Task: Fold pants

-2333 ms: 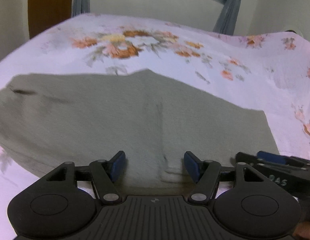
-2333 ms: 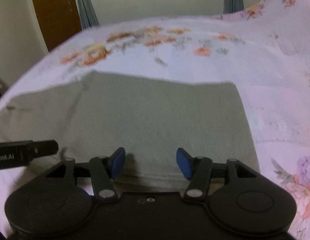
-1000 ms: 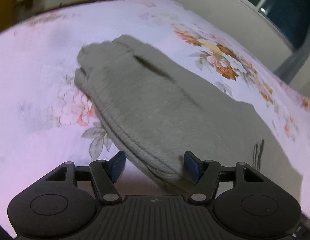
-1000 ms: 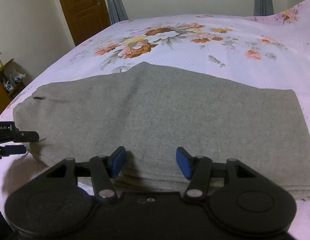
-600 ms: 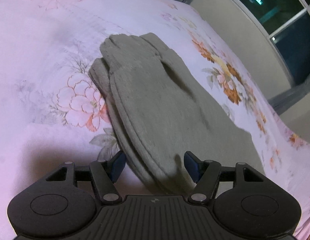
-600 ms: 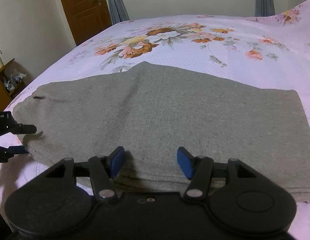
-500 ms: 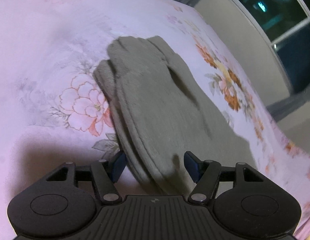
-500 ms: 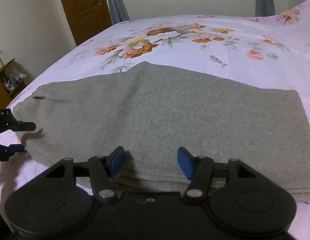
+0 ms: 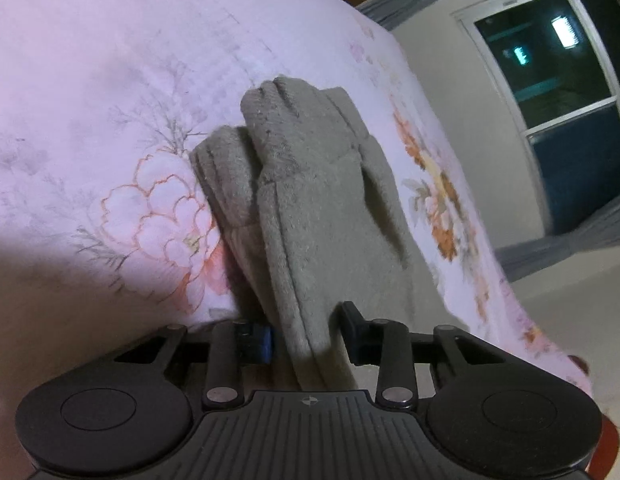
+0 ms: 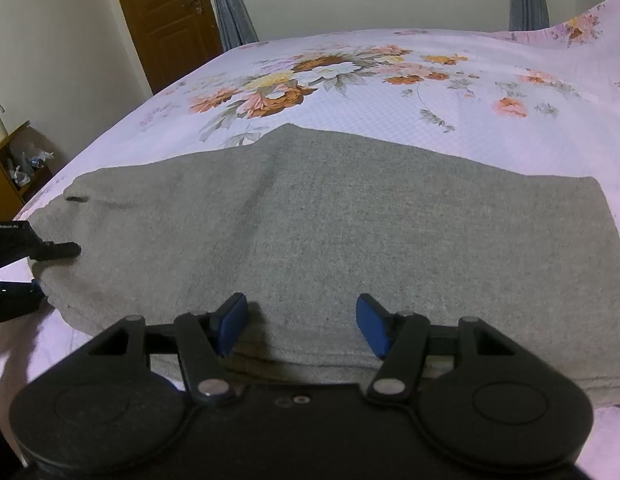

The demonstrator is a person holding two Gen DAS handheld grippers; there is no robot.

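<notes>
Grey pants [image 10: 350,232] lie folded lengthwise across the floral bed sheet [image 10: 390,92]. In the left wrist view their stacked layers [image 9: 322,208] run away from me, ending in a bunched end. My left gripper [image 9: 308,336] has its jaws closing on the near edge of these layers, and the fabric fills the gap between the pads. The right wrist view shows that left gripper [image 10: 56,270] at the pants' left end, one finger above the cloth and one below. My right gripper [image 10: 302,320] stands open over the pants' near long edge, holding nothing.
The pink flowered sheet [image 9: 90,120] spreads all round the pants. A brown door [image 10: 166,16] and grey curtains stand beyond the bed's far left. A low wooden shelf [image 10: 10,168] sits off the bed's left side. A dark window [image 9: 550,80] is on the far wall.
My left gripper dropped lower, rolled, and narrowed its jaws onto the pants' edge. The right gripper stayed where it was, still open.
</notes>
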